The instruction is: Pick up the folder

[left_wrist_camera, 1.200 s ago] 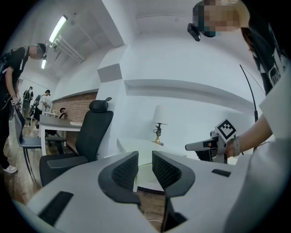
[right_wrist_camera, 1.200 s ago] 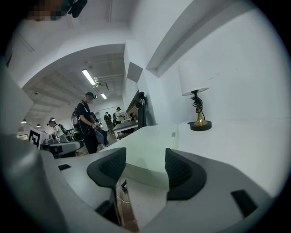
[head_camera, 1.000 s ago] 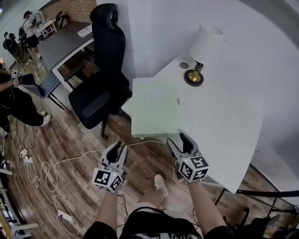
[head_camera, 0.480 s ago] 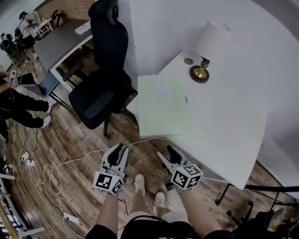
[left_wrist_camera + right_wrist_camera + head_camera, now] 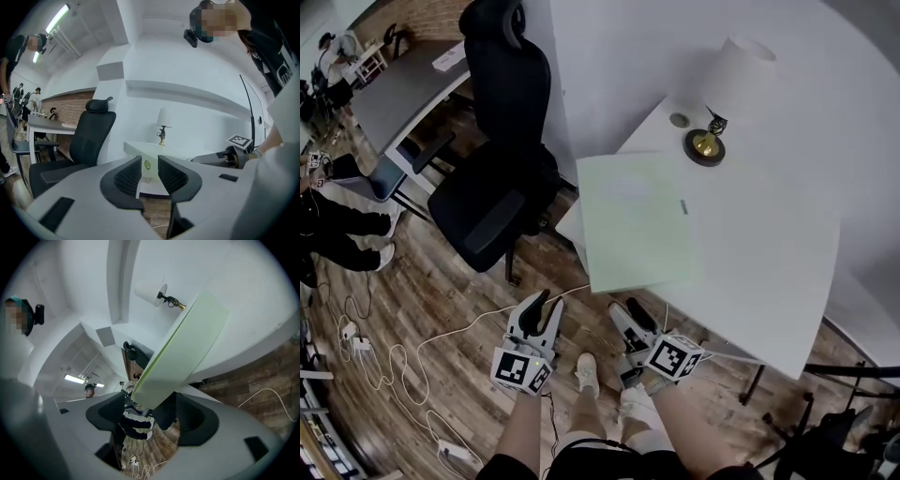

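Observation:
The pale green folder (image 5: pixel 637 220) lies flat on the white table (image 5: pixel 769 262), its near-left part hanging over the edge. Both grippers hover over the floor, short of the table. My left gripper (image 5: pixel 546 305) points level at the table's side; its jaws are opening with nothing between them. In the left gripper view (image 5: pixel 149 172) the table edge shows through the gap. My right gripper (image 5: pixel 625 309) is rolled to one side, jaws opening. In the right gripper view (image 5: pixel 150 416) the folder (image 5: pixel 183 348) shows edge-on, its near corner lined up with the gap and no pad pressing on it.
A brass lamp with a white shade (image 5: pixel 717 103) and a small round disc (image 5: pixel 678 120) stand at the table's far end. A black office chair (image 5: pixel 502 169) sits left of the table. Cables (image 5: pixel 412 347) trail over the wooden floor. A grey desk (image 5: pixel 403 89) and people are far left.
Both grippers have drawn back from the table's edge and sunk a little. The right one has rolled onto its side. The folder stays on the table.

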A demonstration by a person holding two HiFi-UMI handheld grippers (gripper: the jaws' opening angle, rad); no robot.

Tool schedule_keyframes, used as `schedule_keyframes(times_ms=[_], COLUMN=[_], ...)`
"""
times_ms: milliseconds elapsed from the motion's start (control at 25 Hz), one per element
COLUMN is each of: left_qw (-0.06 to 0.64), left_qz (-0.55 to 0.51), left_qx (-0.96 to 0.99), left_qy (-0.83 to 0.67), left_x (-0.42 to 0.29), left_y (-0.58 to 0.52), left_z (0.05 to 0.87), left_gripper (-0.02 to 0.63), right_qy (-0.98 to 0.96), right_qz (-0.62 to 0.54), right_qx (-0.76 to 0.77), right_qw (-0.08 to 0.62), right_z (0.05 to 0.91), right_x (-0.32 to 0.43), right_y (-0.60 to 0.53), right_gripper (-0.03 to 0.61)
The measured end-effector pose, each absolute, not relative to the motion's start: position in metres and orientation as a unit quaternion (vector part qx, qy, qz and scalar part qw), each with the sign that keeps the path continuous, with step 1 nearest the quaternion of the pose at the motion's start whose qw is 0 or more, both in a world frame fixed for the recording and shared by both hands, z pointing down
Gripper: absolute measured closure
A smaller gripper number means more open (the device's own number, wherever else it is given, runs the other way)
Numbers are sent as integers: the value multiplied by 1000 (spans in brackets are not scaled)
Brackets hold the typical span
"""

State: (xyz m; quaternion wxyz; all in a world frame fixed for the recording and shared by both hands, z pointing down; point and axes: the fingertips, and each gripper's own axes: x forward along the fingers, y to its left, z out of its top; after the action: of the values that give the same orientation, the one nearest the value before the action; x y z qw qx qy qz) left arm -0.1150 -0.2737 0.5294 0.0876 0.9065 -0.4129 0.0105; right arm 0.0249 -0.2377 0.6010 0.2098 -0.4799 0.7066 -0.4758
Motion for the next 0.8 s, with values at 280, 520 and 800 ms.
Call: schedule_keyframes(times_ms=[280, 520, 800], left_qw=[99, 105, 107], left_qz=[20, 28, 31], left_qx=[910, 910, 910], left_qy=[-403, -401, -400], left_x=[-117, -122, -126], left_y=[-287, -293, -296], left_z=[547, 556, 561], left_gripper=[505, 505, 505], right_qy=[704, 683, 667], right_qz=[-470, -486, -493], right_qx=[-439, -442, -454], right_qw=[301, 319, 325], right_z=[576, 582, 595], right_x=[18, 24, 30], right_y=[-267, -278, -291], right_gripper=[230, 216, 215])
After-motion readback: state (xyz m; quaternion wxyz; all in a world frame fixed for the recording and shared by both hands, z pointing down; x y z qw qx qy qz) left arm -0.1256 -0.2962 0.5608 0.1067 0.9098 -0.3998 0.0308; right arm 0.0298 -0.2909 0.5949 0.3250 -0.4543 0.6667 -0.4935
